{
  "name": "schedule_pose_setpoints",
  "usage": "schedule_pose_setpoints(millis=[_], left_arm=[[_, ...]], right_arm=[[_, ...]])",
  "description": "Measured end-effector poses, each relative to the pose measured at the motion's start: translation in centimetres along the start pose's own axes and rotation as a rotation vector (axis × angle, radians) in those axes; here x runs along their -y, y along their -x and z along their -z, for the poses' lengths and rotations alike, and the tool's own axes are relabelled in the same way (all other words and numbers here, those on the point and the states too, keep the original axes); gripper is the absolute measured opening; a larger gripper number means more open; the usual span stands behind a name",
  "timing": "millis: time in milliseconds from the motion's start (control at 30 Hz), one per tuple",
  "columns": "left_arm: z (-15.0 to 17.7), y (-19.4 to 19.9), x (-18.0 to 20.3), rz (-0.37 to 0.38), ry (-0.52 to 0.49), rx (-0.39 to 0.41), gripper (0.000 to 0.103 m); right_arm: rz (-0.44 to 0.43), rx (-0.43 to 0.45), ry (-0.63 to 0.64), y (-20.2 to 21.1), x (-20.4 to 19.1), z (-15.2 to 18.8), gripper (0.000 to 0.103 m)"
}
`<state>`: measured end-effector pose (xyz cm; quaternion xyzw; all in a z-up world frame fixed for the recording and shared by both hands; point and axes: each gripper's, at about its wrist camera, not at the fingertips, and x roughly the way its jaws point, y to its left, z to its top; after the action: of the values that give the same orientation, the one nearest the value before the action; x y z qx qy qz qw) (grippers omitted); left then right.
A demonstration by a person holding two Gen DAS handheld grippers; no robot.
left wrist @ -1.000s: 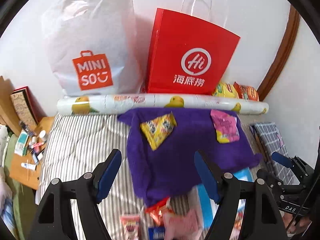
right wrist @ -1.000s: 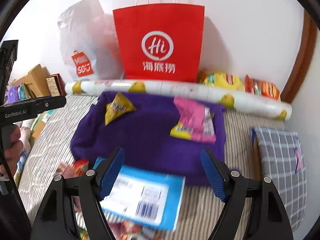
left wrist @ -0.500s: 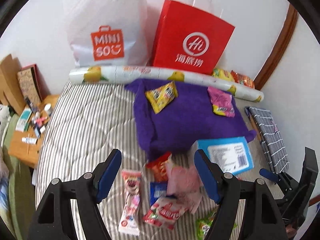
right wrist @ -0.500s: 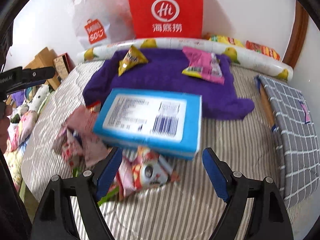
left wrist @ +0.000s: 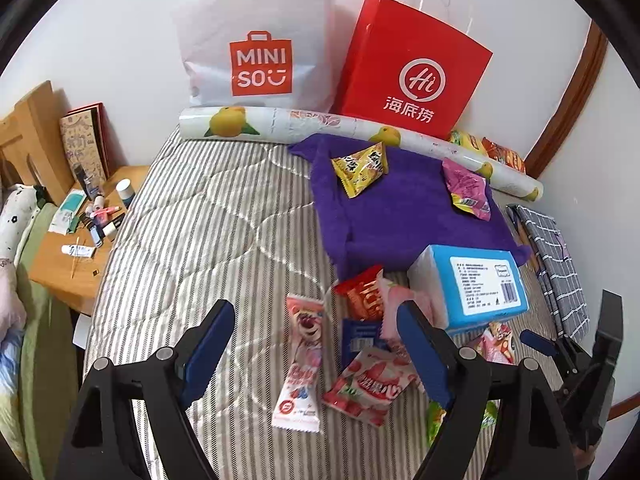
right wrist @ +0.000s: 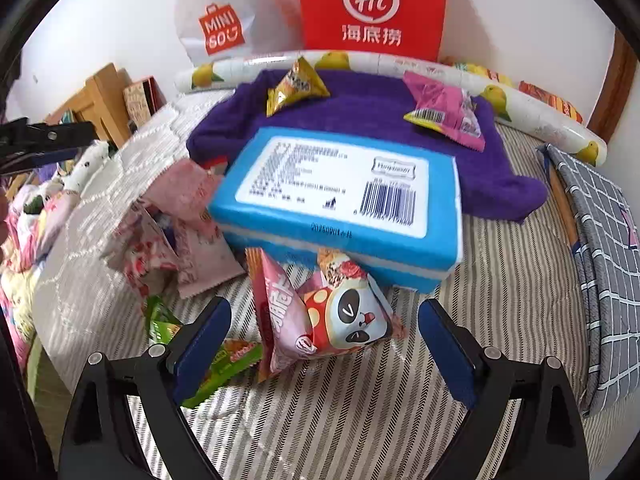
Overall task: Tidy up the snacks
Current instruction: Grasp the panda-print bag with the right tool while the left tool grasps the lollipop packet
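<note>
A pile of snack packets lies on the striped bed: a pink bear packet (left wrist: 301,360), a red packet (left wrist: 362,296), a strawberry packet (left wrist: 370,390), a blue box (left wrist: 472,284) (right wrist: 340,200) and a panda packet (right wrist: 340,320). A purple towel (left wrist: 392,208) (right wrist: 360,108) holds a yellow triangular packet (left wrist: 362,168) (right wrist: 294,86) and a pink packet (left wrist: 466,188) (right wrist: 444,114). My left gripper (left wrist: 316,354) is open above the pile. My right gripper (right wrist: 324,346) is open around the panda packet without touching it.
A white MINISO bag (left wrist: 260,40) and a red paper bag (left wrist: 416,76) stand against the wall behind a printed roll (left wrist: 340,128). A checked cloth (right wrist: 600,240) lies at right. A cluttered wooden bedside table (left wrist: 76,240) stands at left.
Both grippers have pulled back and up from the towel, so the near snack pile and blue box have come into view. Both stay open.
</note>
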<state>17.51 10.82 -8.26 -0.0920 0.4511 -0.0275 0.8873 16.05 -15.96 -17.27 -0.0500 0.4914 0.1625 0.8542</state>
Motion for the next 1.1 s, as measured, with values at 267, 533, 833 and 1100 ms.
schedule_pose_setpoints(millis=[267,533,833,1100], left_arm=[[0.7,0.2,-1.5,-0.012,0.021,-0.005,0.082],[1.0,0.3,-2.7,-0.022,0.04,-0.003,0.082],[2.0,-1.0,-3.5,-0.049,0.055,-0.048,0.082],[3.3,-3.2,-2.5,-0.048,0.018,-0.093,0.081]], right_arm=[[-0.004,-0.052,-0.056,-2.2,0.7,-0.2,0.094],[0.007,-0.077,-0.083,-2.9,1.0,0.0,0.086],[-0.003,-0.047,-0.117,-1.5,1.7,0.2,0.073],[0.004,0.002,-0.157,0.8,2.8,0.9,0.072]])
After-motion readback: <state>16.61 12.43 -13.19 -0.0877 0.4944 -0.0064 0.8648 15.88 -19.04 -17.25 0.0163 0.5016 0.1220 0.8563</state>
